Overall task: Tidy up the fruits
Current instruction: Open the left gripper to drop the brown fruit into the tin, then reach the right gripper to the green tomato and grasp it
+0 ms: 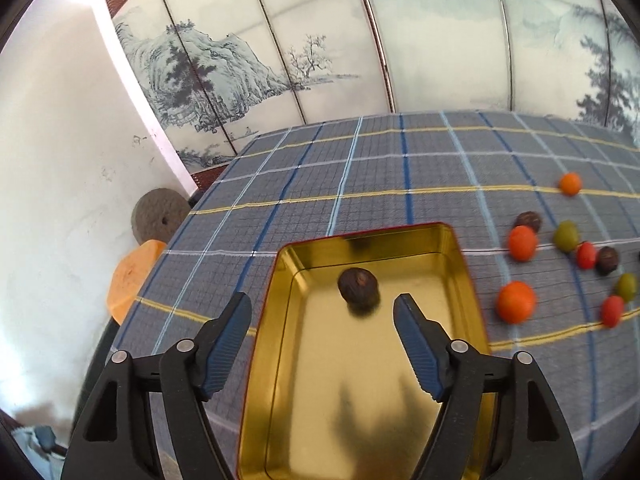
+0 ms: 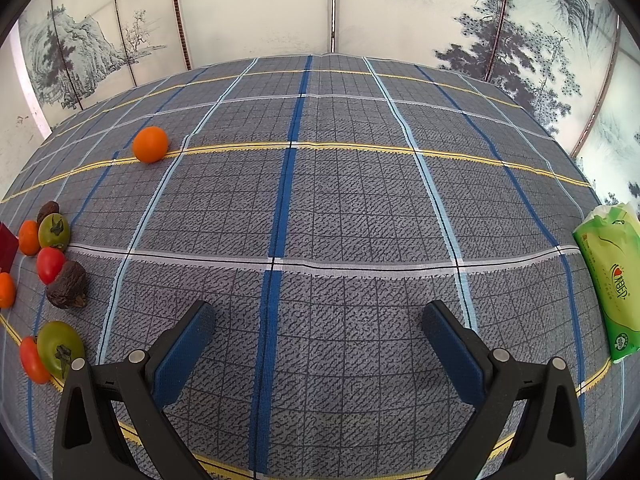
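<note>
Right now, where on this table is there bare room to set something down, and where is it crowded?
Bare cloth runs from the lone orange fruit across to the green tissue pack, including under the open right gripper. The gold tray holds only one brown fruit, below the open left gripper. Crowded: the fruit cluster right of the tray.

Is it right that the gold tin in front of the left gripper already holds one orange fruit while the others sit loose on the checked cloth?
Not quite. The one fruit in the gold tin is the dark brown wrinkled fruit, not an orange one, as the left wrist view shows. The others do sit loose on the checked cloth.
</note>
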{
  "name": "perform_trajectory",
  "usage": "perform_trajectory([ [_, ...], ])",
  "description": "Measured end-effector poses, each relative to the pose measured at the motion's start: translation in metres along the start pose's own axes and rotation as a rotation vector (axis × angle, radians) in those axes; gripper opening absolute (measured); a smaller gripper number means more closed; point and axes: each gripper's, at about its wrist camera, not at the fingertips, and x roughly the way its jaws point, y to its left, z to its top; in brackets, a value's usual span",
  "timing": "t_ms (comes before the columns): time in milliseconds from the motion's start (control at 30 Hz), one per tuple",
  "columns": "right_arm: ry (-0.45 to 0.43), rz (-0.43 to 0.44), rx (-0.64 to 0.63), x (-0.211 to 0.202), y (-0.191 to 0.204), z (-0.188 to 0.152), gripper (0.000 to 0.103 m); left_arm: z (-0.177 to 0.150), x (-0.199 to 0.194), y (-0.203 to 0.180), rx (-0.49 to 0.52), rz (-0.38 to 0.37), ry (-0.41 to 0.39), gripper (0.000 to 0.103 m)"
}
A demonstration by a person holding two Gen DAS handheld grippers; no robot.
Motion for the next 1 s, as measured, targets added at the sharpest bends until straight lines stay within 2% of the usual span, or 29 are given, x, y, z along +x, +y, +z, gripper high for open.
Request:
perform_trajectory([
  [200,0.000,0.000,0.000,0.000,0.000,0.000,0.103,-0.011,-0.031,-0.003,-0.041,-0.025,-0.016,0.079],
  [333,0.000,0.001,0.000,0.000,0.000,0.000,0.103,-0.017,-0.041,-0.009,-0.035,-0.028,-0.020,0.081],
  [533,0.000,-0.003,0.004,0.001,-0.001,0.000,0.103,-0.028,-0.050,-0.013,-0.039,-0.039,-0.015,0.082],
  [667,0.003,0.006,0.007,-0.004,-0.001,-0.003,0.103,-0.038,-0.052,-0.017,-0.042,-0.072,0.006,0.083],
  [767,-0.075,0.068,-0.021,-0.028,0.007,-0.018,0.103,-0.047,-0.055,-0.023,-0.026,-0.102,0.018,0.083],
  [833,-0.123,0.154,-0.062,-0.045,0.017,-0.026,0.103,-0.051,-0.060,-0.027,-0.015,-0.113,0.007,0.082],
  [900,-0.174,0.277,-0.121,-0.067,0.033,-0.037,0.103,-0.054,-0.065,-0.030,-0.008,-0.133,-0.010,0.082],
  [1000,-0.212,0.348,-0.227,-0.088,0.057,-0.050,0.103,-0.057,-0.071,-0.036,0.004,-0.169,-0.021,0.082],
])
